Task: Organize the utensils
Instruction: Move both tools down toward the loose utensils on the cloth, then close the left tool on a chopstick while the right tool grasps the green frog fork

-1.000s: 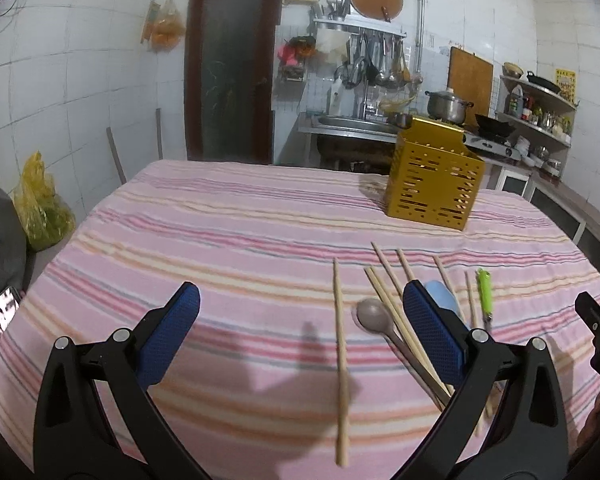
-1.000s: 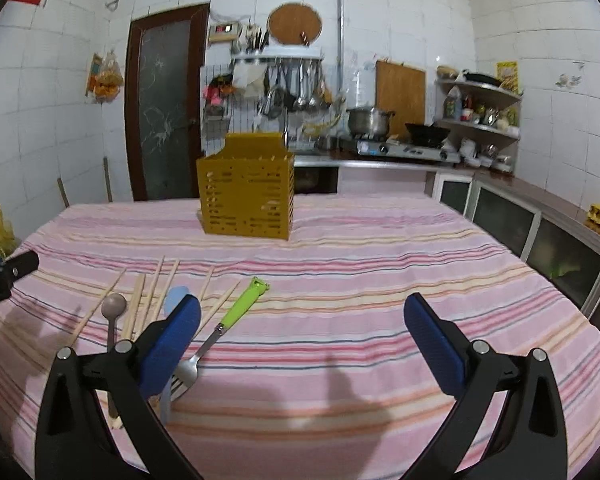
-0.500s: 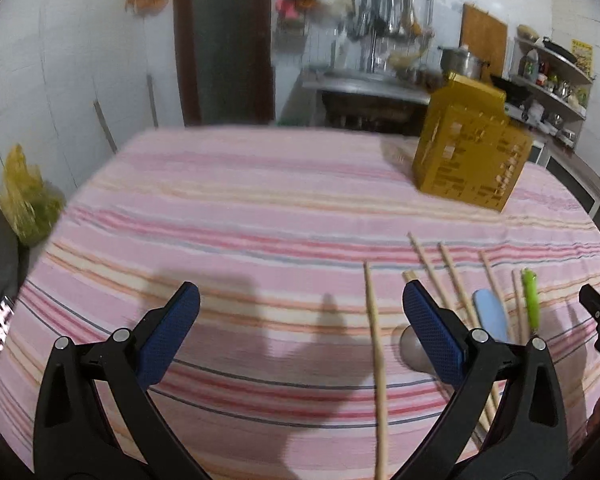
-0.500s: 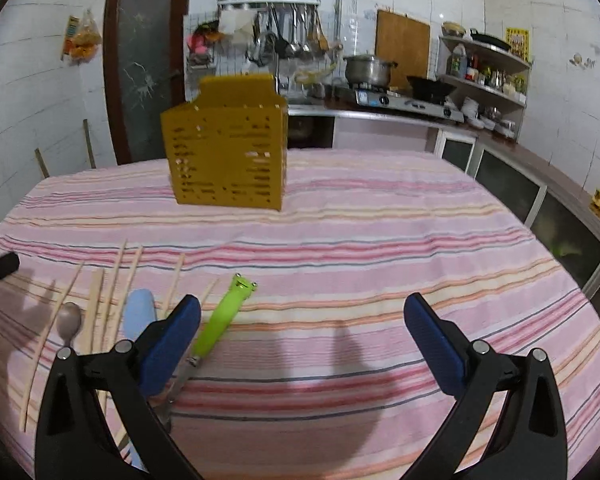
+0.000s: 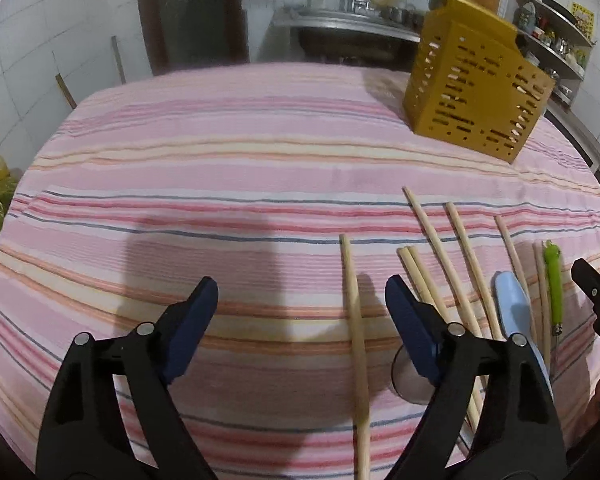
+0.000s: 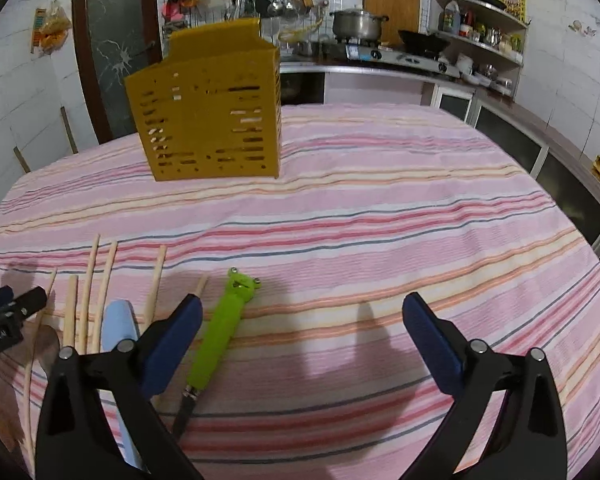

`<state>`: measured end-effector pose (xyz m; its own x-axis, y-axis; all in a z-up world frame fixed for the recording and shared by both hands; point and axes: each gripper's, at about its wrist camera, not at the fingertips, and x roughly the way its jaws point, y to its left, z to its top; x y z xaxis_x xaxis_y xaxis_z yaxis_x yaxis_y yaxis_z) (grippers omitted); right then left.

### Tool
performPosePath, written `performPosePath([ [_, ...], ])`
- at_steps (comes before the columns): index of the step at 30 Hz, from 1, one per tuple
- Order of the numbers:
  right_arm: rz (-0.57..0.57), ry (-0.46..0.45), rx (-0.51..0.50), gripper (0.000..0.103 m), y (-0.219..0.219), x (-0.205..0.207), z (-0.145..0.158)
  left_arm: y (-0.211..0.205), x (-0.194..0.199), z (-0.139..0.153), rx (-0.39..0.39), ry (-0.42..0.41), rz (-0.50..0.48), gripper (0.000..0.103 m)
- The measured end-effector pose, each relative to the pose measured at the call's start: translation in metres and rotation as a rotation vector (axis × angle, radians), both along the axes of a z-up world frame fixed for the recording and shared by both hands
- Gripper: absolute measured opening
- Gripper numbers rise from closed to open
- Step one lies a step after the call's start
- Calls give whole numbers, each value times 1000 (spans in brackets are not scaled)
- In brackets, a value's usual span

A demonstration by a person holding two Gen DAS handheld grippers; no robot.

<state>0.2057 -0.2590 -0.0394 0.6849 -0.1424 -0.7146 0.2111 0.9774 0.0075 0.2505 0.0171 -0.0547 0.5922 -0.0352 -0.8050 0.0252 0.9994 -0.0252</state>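
Several wooden chopsticks [image 5: 440,264] lie on the pink striped tablecloth [image 5: 220,184], with a spoon [image 5: 408,376], a pale blue handle [image 5: 514,304] and a green frog-handled fork [image 6: 224,336]. A yellow slotted utensil holder [image 6: 212,120] stands further back, also the holder [image 5: 472,92] at upper right. My left gripper [image 5: 302,292] is closing over a single chopstick [image 5: 354,320] that lies between its fingers, untouched. My right gripper [image 6: 303,307] is closing too, and the green fork lies just inside its left finger [image 6: 180,328], not pressed.
The right gripper's tip [image 5: 596,292] shows at the right edge of the left wrist view. The left gripper's tip [image 6: 8,308] shows at the far left of the right wrist view. Behind the table are a door [image 6: 112,40], a stove counter [image 6: 380,56] and shelves [image 6: 480,20].
Both grippers have moved forward and tipped down toward the utensils, so the holder looks larger. Both pairs of fingers stand slightly narrower than before.
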Motion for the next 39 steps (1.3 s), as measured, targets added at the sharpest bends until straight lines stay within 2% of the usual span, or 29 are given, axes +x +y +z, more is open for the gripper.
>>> performPosePath([
  [5, 10, 55, 13, 74, 11, 10, -9, -5, 4, -6, 25, 4, 3, 82],
  [9, 15, 92, 42, 63, 13, 12, -18, -6, 5, -6, 56, 9, -1, 71],
  [11, 13, 98, 52, 61, 13, 12, -18, -4, 6, -5, 49, 18, 2, 65],
  [14, 8, 113, 70, 52, 14, 14, -18, 0, 10, -4, 33, 38, 19, 56],
  [19, 5, 138, 71, 39, 19, 19, -17, -1, 13, -2, 28, 64, 27, 36],
  [20, 6, 142, 74, 34, 20, 19, -16, -1, 14, -3, 31, 64, 26, 35],
  [26, 9, 154, 82, 22, 22, 22, -14, 0, 12, -3, 40, 70, 24, 27],
  [32, 10, 162, 59, 21, 27, 26, -16, -10, 12, -7, 103, 59, 21, 26],
  [35, 15, 162, 65, 21, 25, 28, -16, -9, 11, -7, 95, 59, 21, 25],
  [39, 31, 167, 85, 20, 21, 33, -14, -10, 14, -6, 84, 65, 25, 16],
])
